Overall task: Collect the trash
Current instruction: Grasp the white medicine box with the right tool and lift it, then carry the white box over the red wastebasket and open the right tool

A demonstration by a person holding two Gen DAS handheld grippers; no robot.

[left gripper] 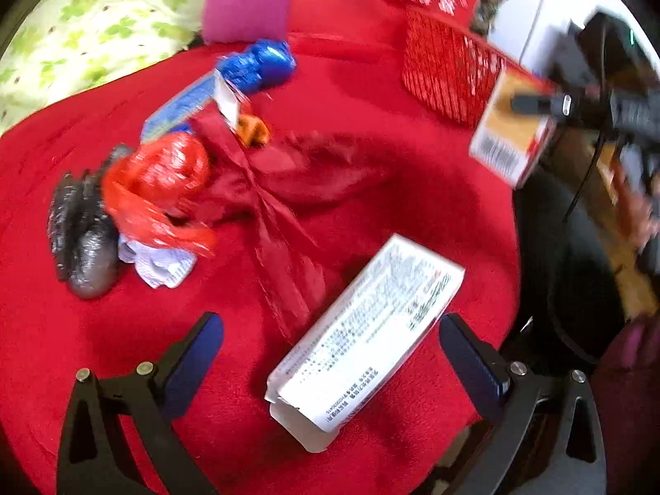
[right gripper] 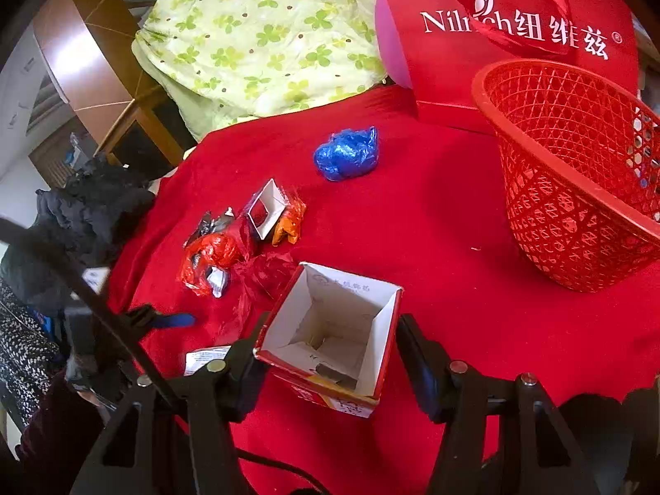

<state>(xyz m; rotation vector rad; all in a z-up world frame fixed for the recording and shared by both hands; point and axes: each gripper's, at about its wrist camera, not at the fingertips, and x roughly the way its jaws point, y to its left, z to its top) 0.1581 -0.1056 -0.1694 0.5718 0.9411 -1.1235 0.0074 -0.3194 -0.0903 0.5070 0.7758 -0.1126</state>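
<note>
L fingers [left gripper: 332, 361] wide over white box [left gripper: 363, 342]; R fingers [right gripper: 330, 365] gripping open carton [right gripper: 330, 338], red basket [right gripper: 577, 173] near, prob. empty

A tabletop [right gripper: 453, 288] draped in red cloth carries a red mesh basket [right gripper: 577, 173] at right, a blue crumpled wrapper [right gripper: 346, 154] upper centre, a cluster of foil scraps [right gripper: 214, 251] centre-left, and a white printed carton [left gripper: 363, 342] at lower centre of the left view.

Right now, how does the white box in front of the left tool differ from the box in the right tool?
The white box lies flat on the red cloth, untouched between the open left tool; the red-edged box is held up by the right tool. The white box is long and slim; the red-edged box is squarer. Both have an open end.
</note>
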